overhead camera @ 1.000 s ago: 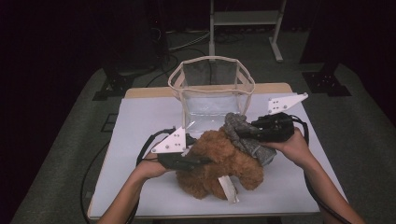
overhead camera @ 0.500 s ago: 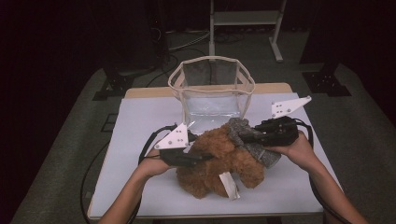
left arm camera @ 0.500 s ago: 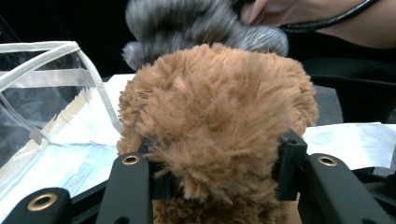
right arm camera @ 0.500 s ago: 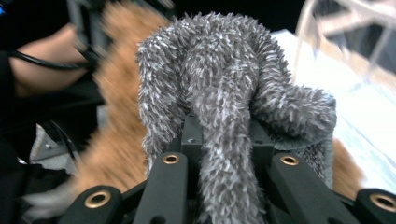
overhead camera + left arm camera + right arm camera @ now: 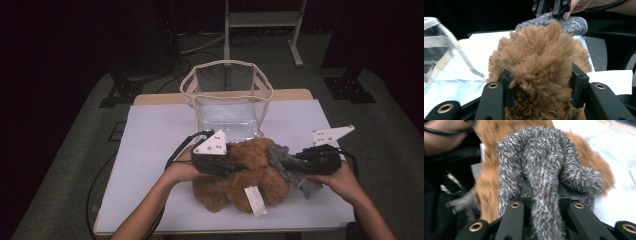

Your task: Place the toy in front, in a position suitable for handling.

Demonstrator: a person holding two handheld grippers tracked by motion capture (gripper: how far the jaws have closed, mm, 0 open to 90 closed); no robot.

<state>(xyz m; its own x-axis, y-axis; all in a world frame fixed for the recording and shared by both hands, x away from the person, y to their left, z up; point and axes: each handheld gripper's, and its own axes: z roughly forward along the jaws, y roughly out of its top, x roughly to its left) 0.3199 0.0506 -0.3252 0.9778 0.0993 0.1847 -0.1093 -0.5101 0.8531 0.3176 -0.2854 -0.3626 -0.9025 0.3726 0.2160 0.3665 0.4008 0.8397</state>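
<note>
A brown plush toy (image 5: 235, 182) with a white tag (image 5: 255, 200) lies on the white table (image 5: 155, 150), in front of a clear bag (image 5: 227, 100). My left gripper (image 5: 240, 165) comes in from the left and is shut on the toy's fur; in the left gripper view its pads (image 5: 506, 85) squeeze a tuft of the plush (image 5: 539, 57). My right gripper (image 5: 287, 162) comes in from the right, shut on a grey fuzzy cloth (image 5: 300, 177) that drapes against the toy. The right gripper view has the grey cloth (image 5: 544, 170) bunched between that gripper's (image 5: 544, 195) jaws, with brown fur (image 5: 489, 170) behind it.
The clear bag with beige trim (image 5: 446, 50) stands open-topped at the back middle of the table. Cables trail from both grippers over the table's near side. A metal stand (image 5: 260, 20) is on the floor beyond the table. Bare tabletop lies at far left and far right.
My right gripper has moved right and down toward the near edge, pulling the grey cloth with it. The left gripper has shifted a little to the right on the brown toy.
</note>
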